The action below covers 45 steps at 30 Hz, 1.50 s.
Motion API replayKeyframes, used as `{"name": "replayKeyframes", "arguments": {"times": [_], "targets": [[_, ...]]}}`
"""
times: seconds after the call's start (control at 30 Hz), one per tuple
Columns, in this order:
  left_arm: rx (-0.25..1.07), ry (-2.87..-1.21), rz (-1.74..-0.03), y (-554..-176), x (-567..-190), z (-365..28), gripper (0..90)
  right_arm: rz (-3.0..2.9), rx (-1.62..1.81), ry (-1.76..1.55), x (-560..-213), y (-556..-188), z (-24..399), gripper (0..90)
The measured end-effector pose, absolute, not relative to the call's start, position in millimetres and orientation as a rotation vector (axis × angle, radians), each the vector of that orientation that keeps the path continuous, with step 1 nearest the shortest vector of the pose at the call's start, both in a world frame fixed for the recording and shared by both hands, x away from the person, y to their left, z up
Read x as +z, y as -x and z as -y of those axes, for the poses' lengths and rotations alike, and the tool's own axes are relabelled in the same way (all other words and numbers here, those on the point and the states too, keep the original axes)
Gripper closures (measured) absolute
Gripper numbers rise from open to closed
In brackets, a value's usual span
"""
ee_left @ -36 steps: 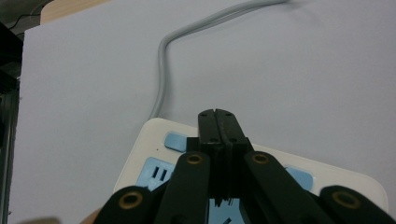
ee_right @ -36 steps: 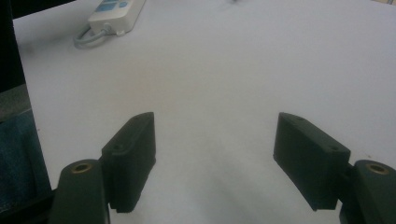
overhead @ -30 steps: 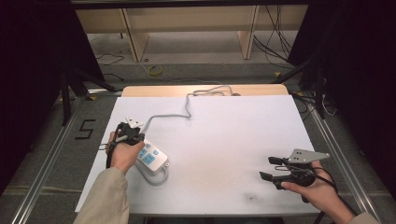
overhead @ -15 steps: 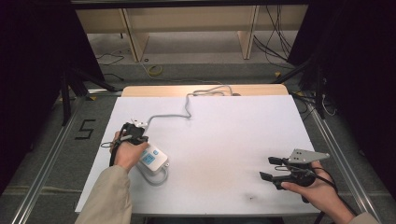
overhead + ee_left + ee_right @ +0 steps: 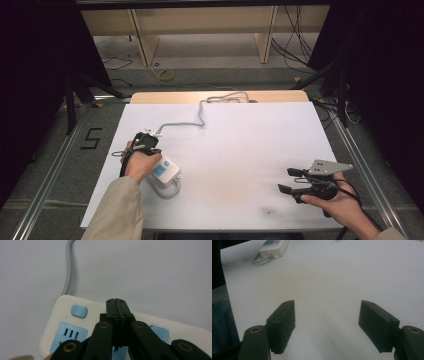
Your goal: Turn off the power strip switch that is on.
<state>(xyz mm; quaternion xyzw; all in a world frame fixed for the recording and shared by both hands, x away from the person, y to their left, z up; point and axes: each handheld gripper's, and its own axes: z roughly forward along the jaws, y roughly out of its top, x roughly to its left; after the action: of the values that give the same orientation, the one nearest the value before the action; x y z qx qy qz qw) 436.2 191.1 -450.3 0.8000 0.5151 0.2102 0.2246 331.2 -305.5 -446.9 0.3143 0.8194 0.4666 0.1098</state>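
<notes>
1. 2 grippers show from above: your left gripper point(image 5: 144, 141) sits over the power strip point(image 5: 163, 171) on the table point(image 5: 240, 150).
2. Left gripper view: jaws pressed together above the strip, pinching nothing. Maybe press a blue switch point(image 5: 79, 311) next.
3. Right gripper view: jaws spread wide, waiting.

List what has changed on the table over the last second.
Nothing visibly changed. The left gripper stays shut over the white power strip at the left of the table, and the right gripper stays open above the bare surface near the right front corner.
</notes>
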Motion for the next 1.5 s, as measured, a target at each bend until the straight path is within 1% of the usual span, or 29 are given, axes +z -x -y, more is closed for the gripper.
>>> {"name": "replayKeyframes", "arguments": {"times": [0.87,1.23,1.5], "targets": [[0.586,-2.245,-1.465,-438.7,-448.2,-186.8,90.0,-2.423,1.358,-0.919,-447.3,-330.6,305.5,29.7],[0.578,-2.284,-1.469,-442.2,-446.5,-184.1,90.0,-2.423,1.361,-0.923,-447.9,-330.6,305.4,29.6],[0.564,-2.283,-1.479,-443.2,-446.2,-184.5,90.0,-2.423,1.362,-0.919,-447.9,-330.5,306.0,29.6]]}}
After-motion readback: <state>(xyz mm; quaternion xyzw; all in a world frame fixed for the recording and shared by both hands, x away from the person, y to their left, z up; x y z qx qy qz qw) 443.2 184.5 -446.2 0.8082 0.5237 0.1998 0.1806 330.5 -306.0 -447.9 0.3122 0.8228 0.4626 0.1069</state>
